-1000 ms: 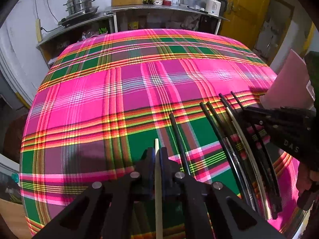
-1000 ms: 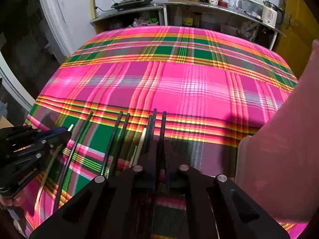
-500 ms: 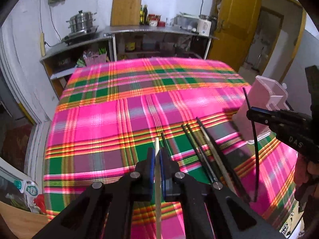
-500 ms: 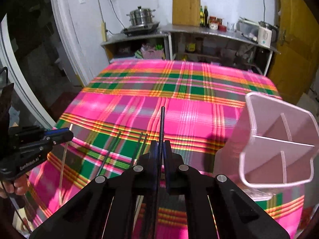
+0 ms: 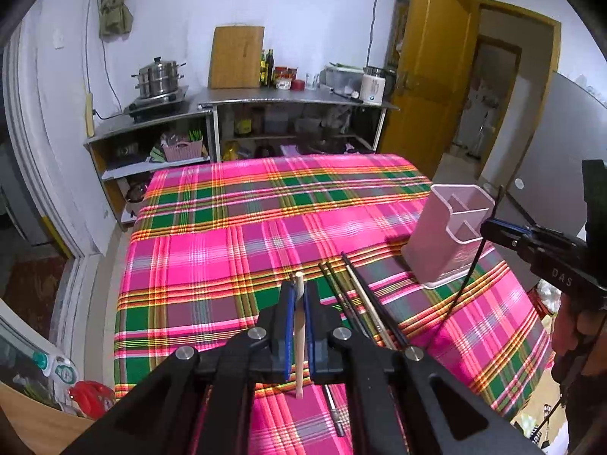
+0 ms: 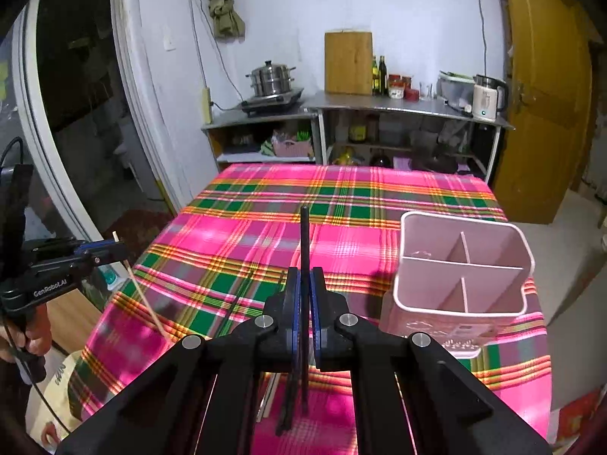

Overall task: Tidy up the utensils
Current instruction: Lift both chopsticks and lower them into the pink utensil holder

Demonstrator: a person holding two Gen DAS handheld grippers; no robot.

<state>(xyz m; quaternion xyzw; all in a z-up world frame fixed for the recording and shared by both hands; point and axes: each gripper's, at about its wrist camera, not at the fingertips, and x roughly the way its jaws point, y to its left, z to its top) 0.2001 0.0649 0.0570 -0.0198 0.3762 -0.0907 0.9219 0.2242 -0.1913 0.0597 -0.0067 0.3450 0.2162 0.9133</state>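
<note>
my left gripper (image 5: 299,295) clamps a pale wooden chopstick (image 5: 299,337), my right gripper (image 6: 303,284) clamps a thin black chopstick (image 6: 304,265), both above the plaid tablecloth (image 6: 265,235) near the empty pink plastic divided holder (image 6: 461,280).

left gripper (image 5: 299,295) + pale chopstick (image 5: 299,341): raised | right gripper (image 6: 303,288) + black chopstick (image 6: 304,250): raised
</note>
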